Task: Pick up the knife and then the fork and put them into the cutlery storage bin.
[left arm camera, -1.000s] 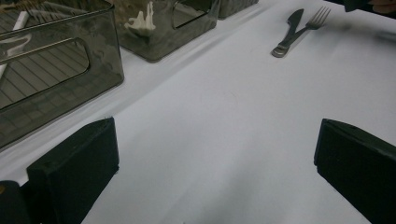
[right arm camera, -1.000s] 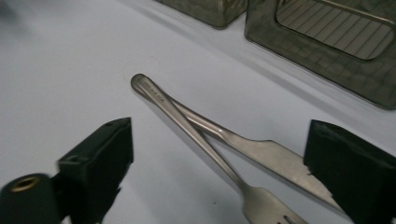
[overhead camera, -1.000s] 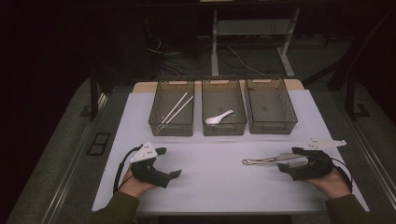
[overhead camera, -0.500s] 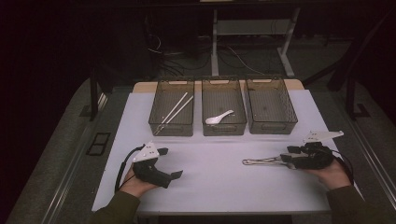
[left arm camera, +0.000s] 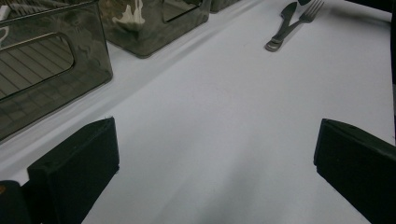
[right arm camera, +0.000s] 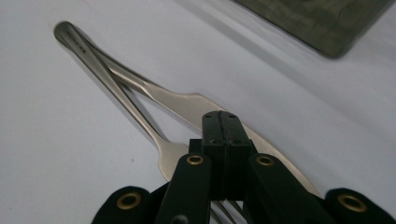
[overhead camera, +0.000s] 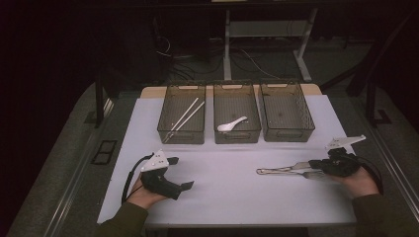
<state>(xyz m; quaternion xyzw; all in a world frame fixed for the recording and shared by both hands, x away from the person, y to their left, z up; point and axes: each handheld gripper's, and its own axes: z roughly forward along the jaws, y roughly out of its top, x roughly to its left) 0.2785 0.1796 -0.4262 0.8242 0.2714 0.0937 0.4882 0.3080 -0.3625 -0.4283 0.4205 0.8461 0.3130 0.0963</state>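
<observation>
Two pieces of steel cutlery, a slim silver fork and a broad-bladed silver knife, lie crossed on the white table, just before the empty right-hand grey mesh bin; the right gripper has just been closing, its jaws together above the fork's neck, pinching nothing. Left of the cutlery, well apart, the left gripper rests with jaws wide apart.

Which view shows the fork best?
The right gripper view: the fork lies close up, crossed with the knife under the shut right gripper. The left gripper view shows it small; the high view, a sliver.
</observation>
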